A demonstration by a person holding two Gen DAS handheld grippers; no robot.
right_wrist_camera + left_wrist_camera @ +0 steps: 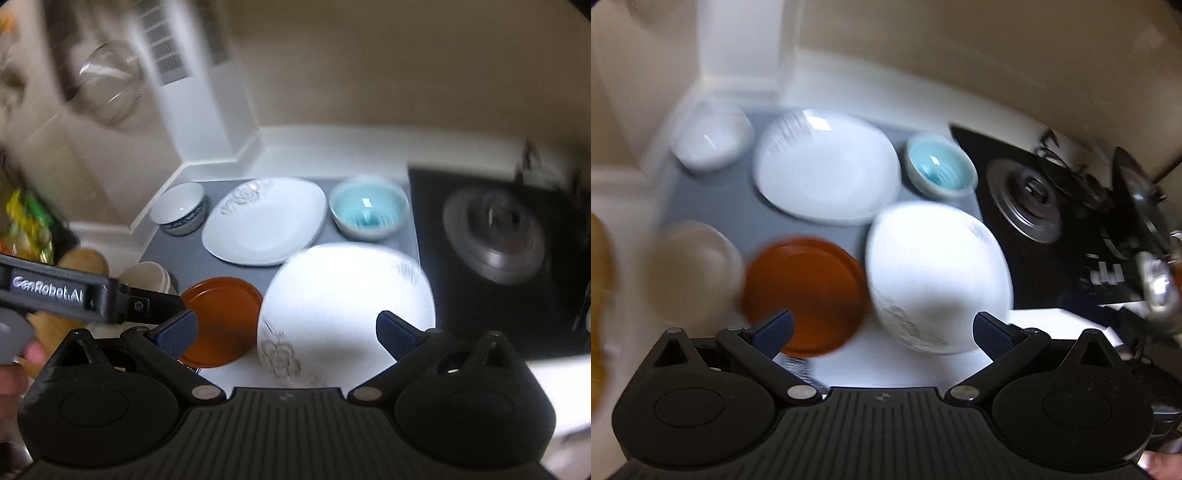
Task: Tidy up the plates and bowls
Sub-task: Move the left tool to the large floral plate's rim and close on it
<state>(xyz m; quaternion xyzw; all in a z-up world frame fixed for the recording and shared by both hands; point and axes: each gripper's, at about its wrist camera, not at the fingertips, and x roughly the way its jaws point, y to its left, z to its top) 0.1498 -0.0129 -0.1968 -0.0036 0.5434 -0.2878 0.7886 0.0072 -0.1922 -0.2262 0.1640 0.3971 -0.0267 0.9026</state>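
Observation:
On a grey mat (713, 218) lie two white plates with floral prints, one at the back (827, 166) (266, 219) and one nearer (938, 277) (347, 306). A brown plate (809, 295) (221, 321) lies front left. A blue-glazed bowl (940, 168) (369, 210) stands back right, a white bowl with blue pattern (711, 136) (181, 208) back left, a beige bowl (690, 266) (147, 278) front left. My left gripper (882, 330) is open above the mat's front, empty. My right gripper (286, 332) is open, empty, over the nearer plate. The left gripper's body (74, 295) shows at the left of the right wrist view.
A black gas hob (1052, 221) (498, 240) borders the mat on the right, with pans (1145, 206) on it. White walls and a corner post (738, 48) stand behind. A glass bowl (107, 81) and packets (26, 229) are at the left.

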